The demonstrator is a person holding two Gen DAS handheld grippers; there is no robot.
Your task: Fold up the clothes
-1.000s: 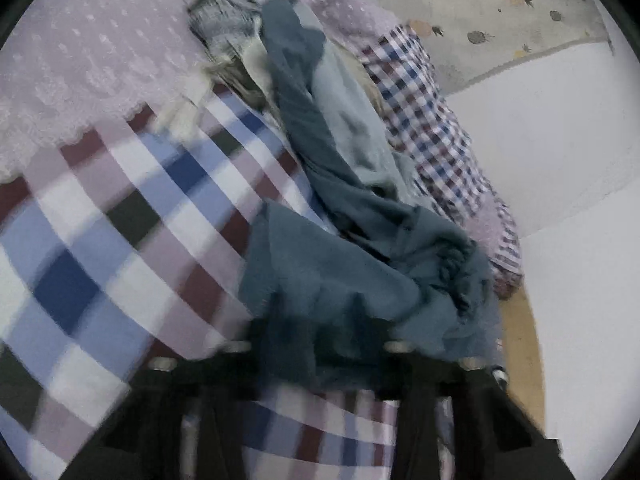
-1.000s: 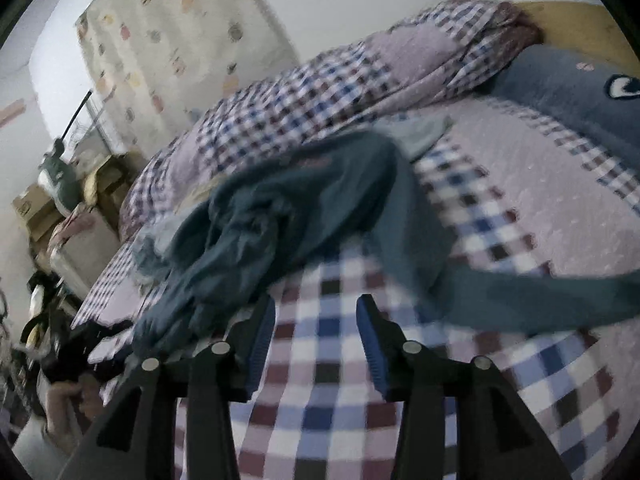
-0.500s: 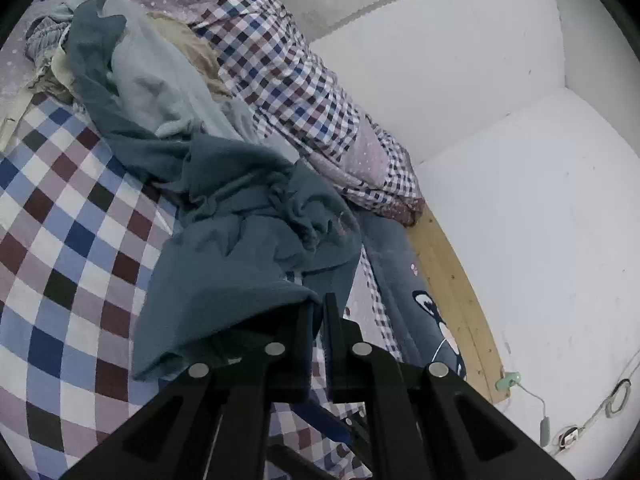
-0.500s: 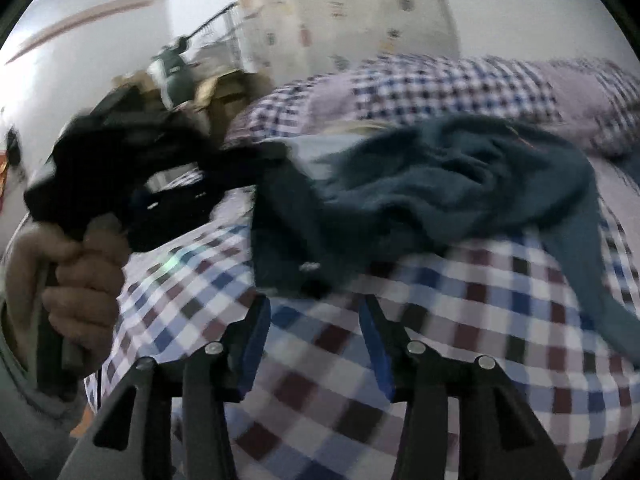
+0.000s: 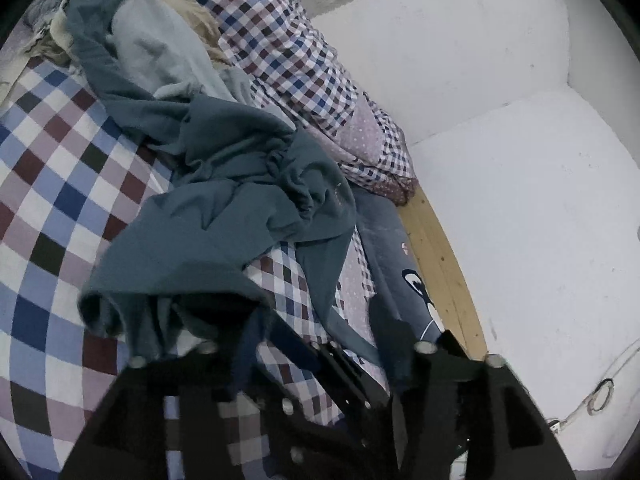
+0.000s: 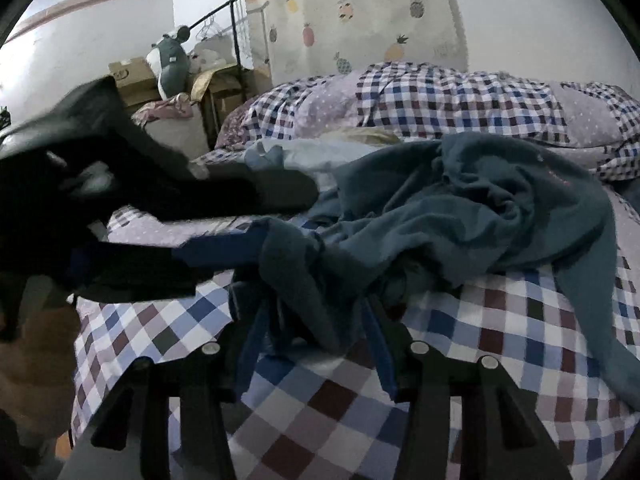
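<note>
Soft matt teal garment point(image 6: 472, 216), a fleecy knit cloth, rumpled on the checked woven cotton bedsheet point(image 6: 328, 408). The tongs' frames are matt black plastic with bright metal screws point(image 6: 419, 347) and blue rubbery pads point(image 6: 224, 249). Bare pale wood bed frame point(image 5: 444, 268) against a smooth, scuffed white painted wall point(image 5: 520, 200).

A dark teal garment point(image 5: 240, 184) is seen crumpled in a loose heap on the checked bed cover point(image 5: 52, 184), with deep folds bunched near its middle. 1 long strip of it point(image 6: 592, 292), a sleeve or a leg, is trailed flat across the cover to the right. Its near edge point(image 6: 296, 268) is raised off the bed and gathered in a wad. A pale blue garment point(image 5: 160, 48) is partly buried beneath it at the far end.
</note>
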